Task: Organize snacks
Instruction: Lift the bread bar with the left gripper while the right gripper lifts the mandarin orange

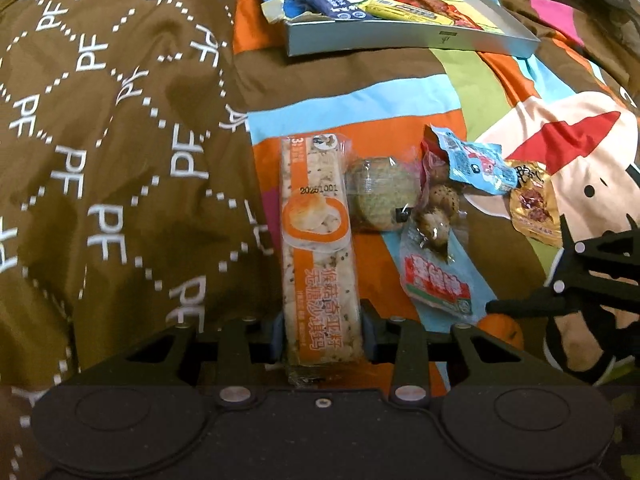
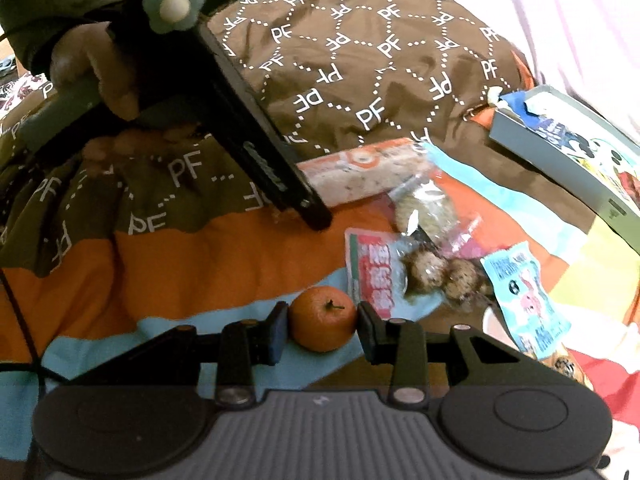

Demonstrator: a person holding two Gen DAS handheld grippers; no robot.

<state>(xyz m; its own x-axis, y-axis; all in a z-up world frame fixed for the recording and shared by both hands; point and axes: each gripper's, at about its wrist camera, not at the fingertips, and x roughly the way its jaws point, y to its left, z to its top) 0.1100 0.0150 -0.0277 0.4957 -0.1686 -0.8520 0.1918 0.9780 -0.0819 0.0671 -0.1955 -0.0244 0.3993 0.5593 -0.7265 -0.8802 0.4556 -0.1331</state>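
**Both grippers clamped on snacks above a patterned bedspread**

A brown bedspread (image 1: 100, 120) printed with white "PF" lettering, with orange, blue and cartoon panels, fills both views. At its far edge lies a shallow grey box (image 1: 400, 36) holding a few wrapped snacks. The left gripper (image 1: 324, 336) is closed on the near end of a long orange-and-white cake bar (image 1: 316, 240), its pads pressing both sides of the wrapper. Beside the bar lie a round wrapped biscuit (image 1: 380, 196), a clear packet of speckled eggs (image 1: 436, 232) with a red label, a blue packet (image 1: 476, 164) and a small yellow packet (image 1: 534, 204), close together. The right gripper (image 2: 323, 330) is clamped on a small orange (image 2: 323, 318), pads touching its left and right sides. A hand (image 2: 96, 72) holds the left gripper's handle.
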